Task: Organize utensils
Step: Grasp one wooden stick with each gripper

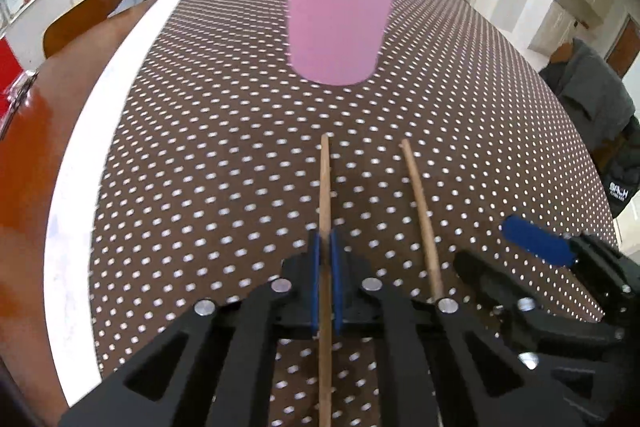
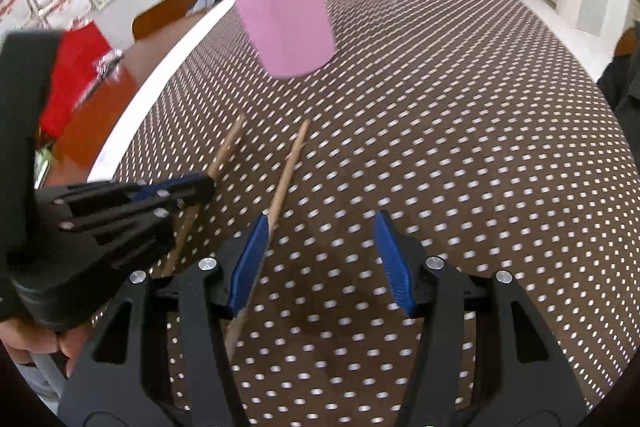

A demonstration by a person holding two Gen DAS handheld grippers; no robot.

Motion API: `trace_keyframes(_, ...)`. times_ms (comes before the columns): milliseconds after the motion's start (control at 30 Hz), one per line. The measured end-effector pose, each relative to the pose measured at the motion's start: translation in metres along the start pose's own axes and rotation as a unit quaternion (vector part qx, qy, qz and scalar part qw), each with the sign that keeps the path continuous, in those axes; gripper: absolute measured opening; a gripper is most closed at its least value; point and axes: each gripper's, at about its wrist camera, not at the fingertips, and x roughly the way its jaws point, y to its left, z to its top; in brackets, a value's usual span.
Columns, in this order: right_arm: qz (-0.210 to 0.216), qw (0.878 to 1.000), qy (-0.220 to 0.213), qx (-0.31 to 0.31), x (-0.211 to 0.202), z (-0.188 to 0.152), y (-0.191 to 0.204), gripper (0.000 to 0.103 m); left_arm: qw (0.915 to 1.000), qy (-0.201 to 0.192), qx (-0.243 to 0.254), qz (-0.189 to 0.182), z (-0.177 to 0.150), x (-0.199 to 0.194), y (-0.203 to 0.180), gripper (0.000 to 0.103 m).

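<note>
A: Left wrist view. Left hand-held gripper (image 1: 326, 247) is clamped on one chopstick (image 1: 325, 187), bottom centre. A second chopstick (image 1: 422, 219) lies just to its right on the dotted table (image 1: 200, 147). Pink holder (image 1: 340, 19) stands at top centre.

B: Right wrist view. Right hand-held gripper (image 2: 320, 231) has its jaws apart; the second chopstick (image 2: 288, 167) lies beside its left pad (image 2: 248, 263). Pressing cannot be told.

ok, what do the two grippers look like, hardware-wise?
Both match: the left gripper and right gripper have matte black plastic linkage arms with triangular cut-outs and round silver pivot pins. Their fingers are faced with blue ribbed pads. No cables or markings are visible. A bare hand shows beneath the left gripper's body; no sleeve is visible.
</note>
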Motion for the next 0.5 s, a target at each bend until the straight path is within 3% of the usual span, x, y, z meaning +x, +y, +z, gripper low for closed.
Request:
trace_keyframes(133, -0.011, 0.999, 0.022, -0.02, 0.007, 0.003, 0.018, 0.052, 0.9999, -0.01, -0.011, -0.004, -0.001, -0.008, 0.015, 0.006)
trace_keyframes(200, -0.016, 0.999, 0.036, -0.03, 0.01, 0.005, 0.025, 0.036, 0.9997, -0.014, -0.016, -0.008, -0.003, -0.012, 0.019, 0.006)
trace_keyframes(367, -0.05, 0.996, 0.058, -0.05, 0.019, 0.012, 0.038, 0.027, 0.9994, -0.019, -0.02, -0.019, -0.005, -0.019, 0.02, 0.006)
trace_keyframes(467, -0.059, 0.995, 0.059, -0.053, 0.024, 0.016, 0.042, 0.012, 0.9992, -0.022, -0.022, -0.025, -0.008, -0.021, 0.02, 0.006)
trace_keyframes(500, -0.059, 0.995, 0.06, -0.055, 0.025, 0.017, 0.042, 0.012, 0.9991, -0.022, -0.023, -0.026, -0.009, -0.021, 0.019, 0.006)
